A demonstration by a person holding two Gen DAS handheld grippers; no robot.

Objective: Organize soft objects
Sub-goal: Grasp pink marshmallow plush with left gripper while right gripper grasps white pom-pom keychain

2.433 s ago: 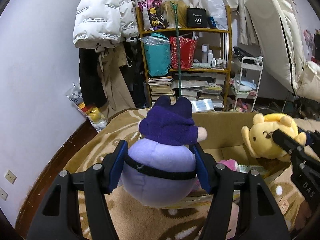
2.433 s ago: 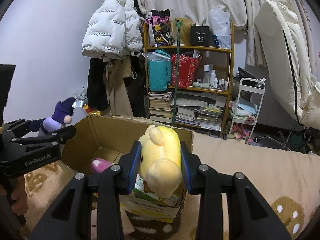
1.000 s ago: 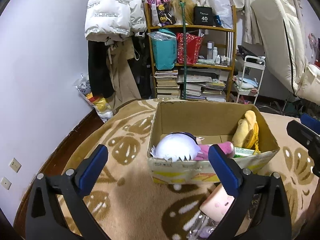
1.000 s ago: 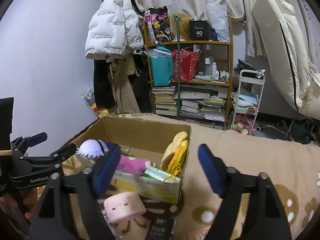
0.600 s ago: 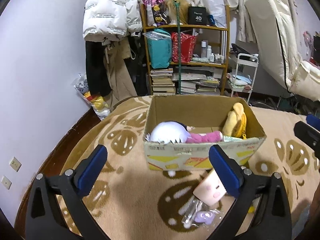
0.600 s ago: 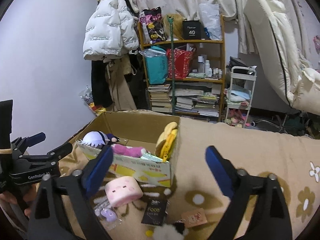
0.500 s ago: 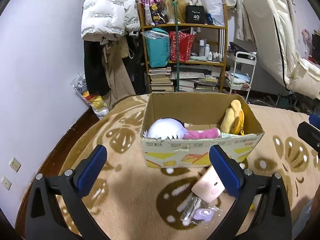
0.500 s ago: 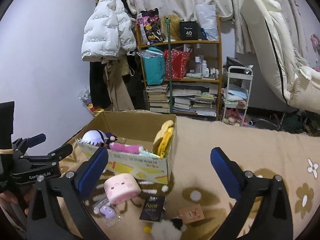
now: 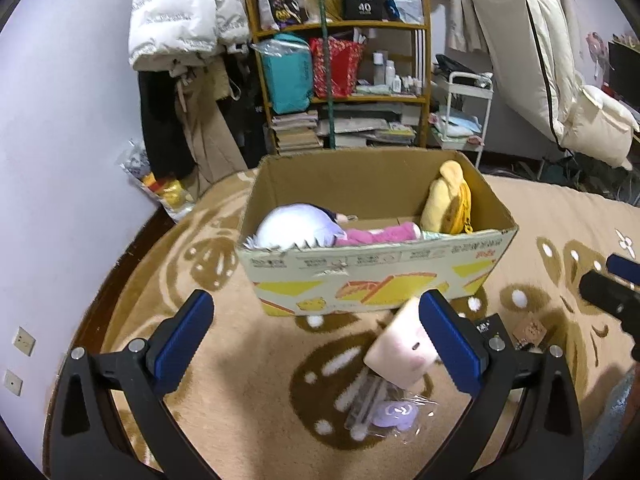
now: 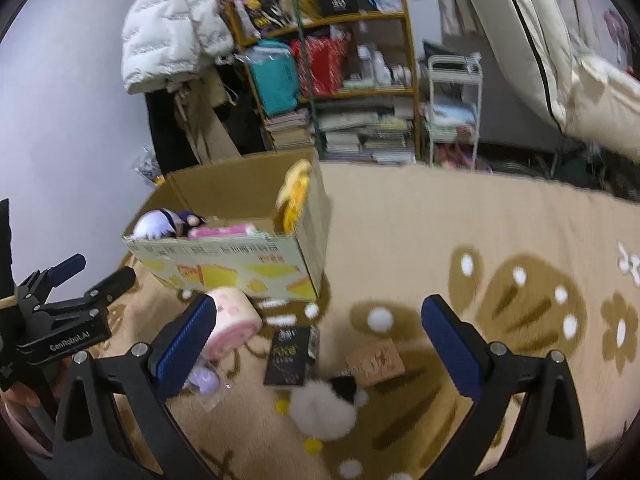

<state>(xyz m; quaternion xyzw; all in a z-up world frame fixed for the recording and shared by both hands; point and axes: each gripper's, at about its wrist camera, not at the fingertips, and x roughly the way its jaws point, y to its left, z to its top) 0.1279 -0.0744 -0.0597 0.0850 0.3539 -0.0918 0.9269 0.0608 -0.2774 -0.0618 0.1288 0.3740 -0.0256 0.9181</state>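
Lilac, pink and yellow plushies (image 9: pixel 446 200) in cardboard box (image 9: pixel 376 276), pink cube plush (image 9: pixel 402 346) outside, perhaps tilted

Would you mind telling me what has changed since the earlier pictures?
Both plush toys were let go: the purple plush and yellow plush now lie in the cardboard box. The left tool and right tool opened and backed away. The pink cube plush stayed put.
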